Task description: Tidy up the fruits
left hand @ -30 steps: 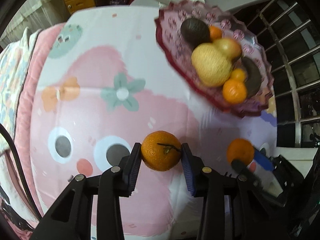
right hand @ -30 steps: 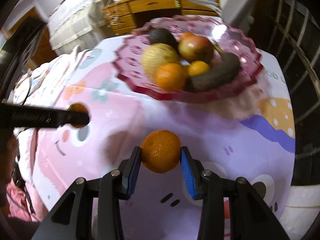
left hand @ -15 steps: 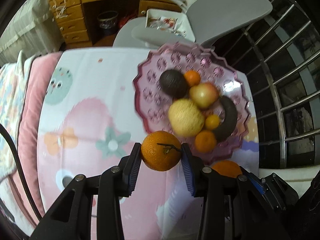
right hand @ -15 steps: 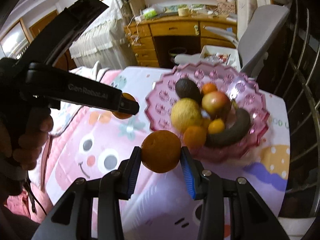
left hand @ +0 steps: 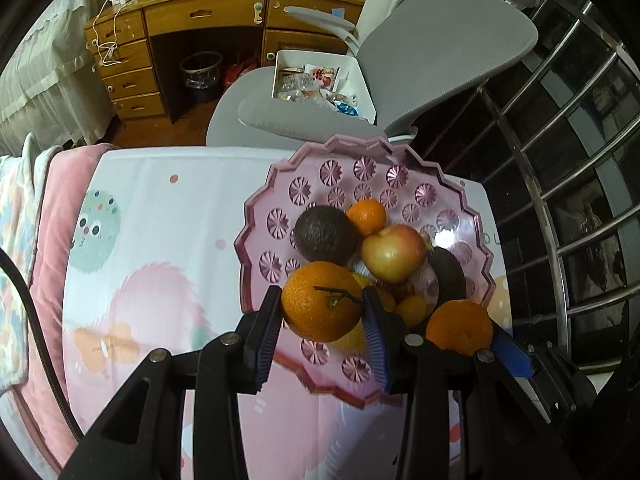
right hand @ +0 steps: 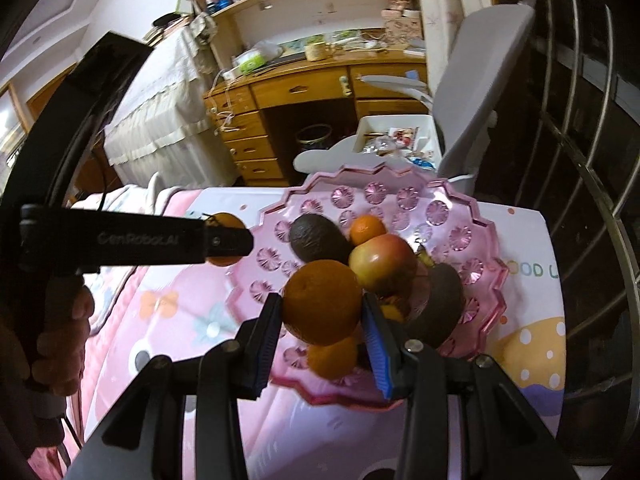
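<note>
Here, two oranges held above the pink fruit plate [left hand: 256, 240].
Left claw [left hand: 322, 316] clamps a stemmed orange [left hand: 320, 306]; right claw [right hand: 322, 316] clamps another orange [right hand: 322, 302].

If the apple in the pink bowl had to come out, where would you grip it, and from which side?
Grip the apple across its round middle, coming from above: it sits atop the pile, hemmed by the avocado and a small orange, so only its top is exposed.
</note>
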